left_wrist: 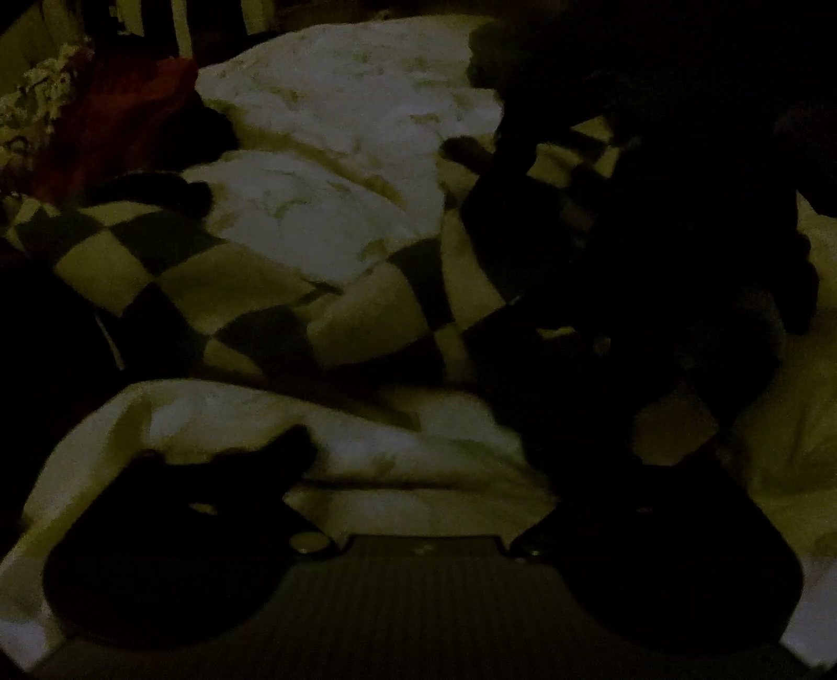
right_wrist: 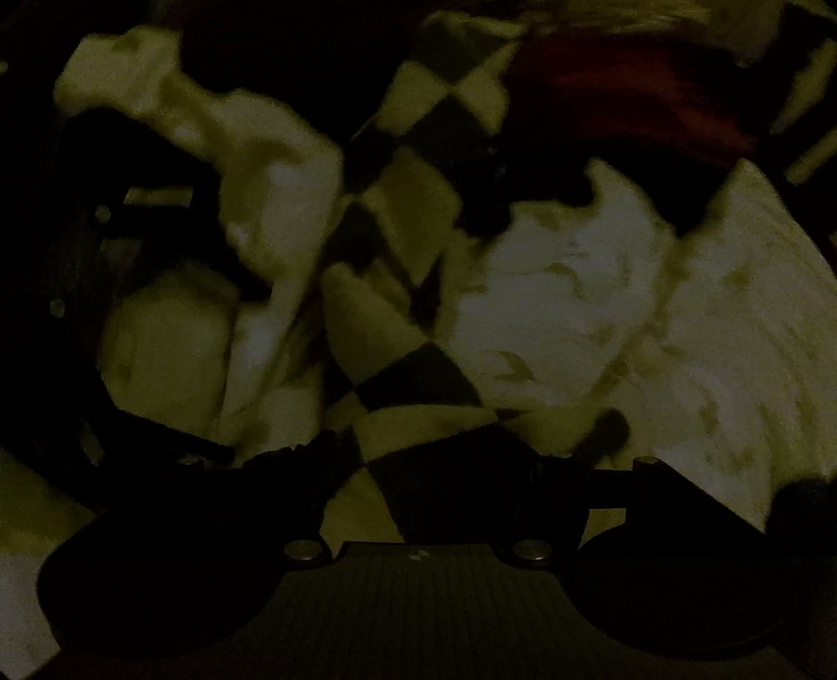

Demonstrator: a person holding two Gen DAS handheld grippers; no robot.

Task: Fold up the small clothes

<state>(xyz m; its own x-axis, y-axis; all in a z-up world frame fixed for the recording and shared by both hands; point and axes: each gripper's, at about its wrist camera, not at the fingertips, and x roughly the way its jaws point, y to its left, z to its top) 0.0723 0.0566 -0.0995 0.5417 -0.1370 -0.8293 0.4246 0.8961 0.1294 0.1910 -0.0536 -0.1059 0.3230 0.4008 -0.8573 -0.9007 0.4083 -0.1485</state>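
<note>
Clothes (left_wrist: pixel 324 235), pale and crumpled on a checkered cover (left_wrist: pixel 172 272), lie just ahead of the left gripper (left_wrist: pixel 418 460), jaws wide with nothing between, while the right gripper (right_wrist: pixel 434 460), jaws unclear, sits over the checks.

Scene is very dimly lit; a yellow-green cast is noted throughout and detail is lost in shadow. A soft surface covered by a black-and-pale checkered cover (left_wrist: pixel 172 272) is seen beneath everything; whether it is a bed cannot be told. Pale vertical bars (left_wrist: pixel 180 26) are made out at the upper left edge. No walls, floor or windows can be distinguished.
</note>
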